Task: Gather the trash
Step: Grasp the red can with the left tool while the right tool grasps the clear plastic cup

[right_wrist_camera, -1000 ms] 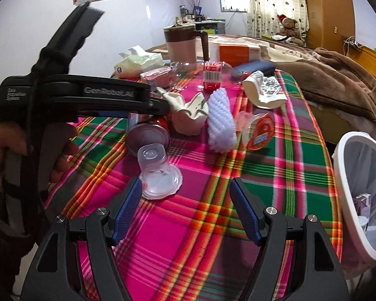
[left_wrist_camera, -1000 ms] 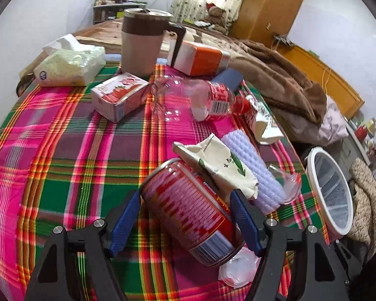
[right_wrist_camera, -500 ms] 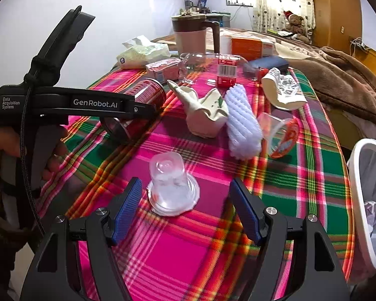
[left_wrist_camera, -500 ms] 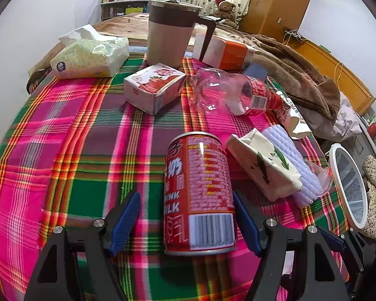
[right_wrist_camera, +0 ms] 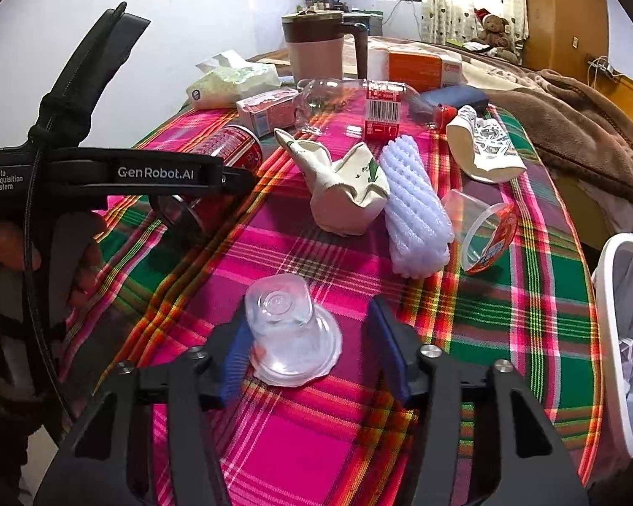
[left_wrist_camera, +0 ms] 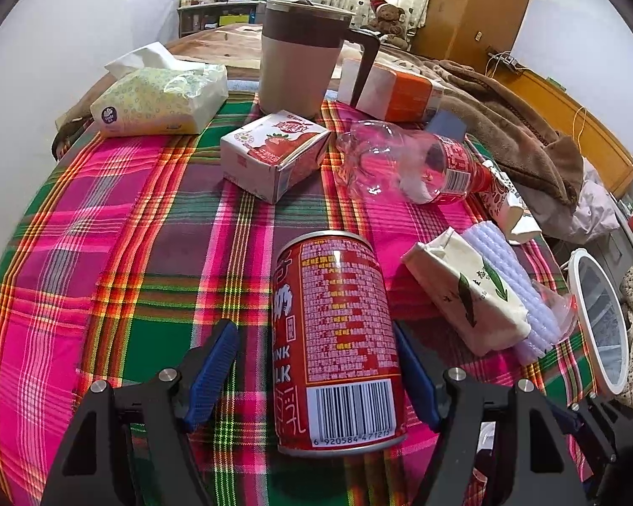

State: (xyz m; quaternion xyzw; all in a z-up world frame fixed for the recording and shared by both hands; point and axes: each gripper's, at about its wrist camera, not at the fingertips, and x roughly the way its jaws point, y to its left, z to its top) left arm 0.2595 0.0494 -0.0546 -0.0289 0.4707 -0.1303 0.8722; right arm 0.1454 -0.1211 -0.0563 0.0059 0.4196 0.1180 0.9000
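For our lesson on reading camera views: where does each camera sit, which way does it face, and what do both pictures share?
Left wrist view: sits on the left tool, looks down along its fingers across the plaid tablecloth at the red can; only the tool's fingers show.
Right wrist view: sits on the right tool, faces the upturned clear cup; the person's left hand and left tool show.
Shared: can, brown jug, tissue pack, white bin.
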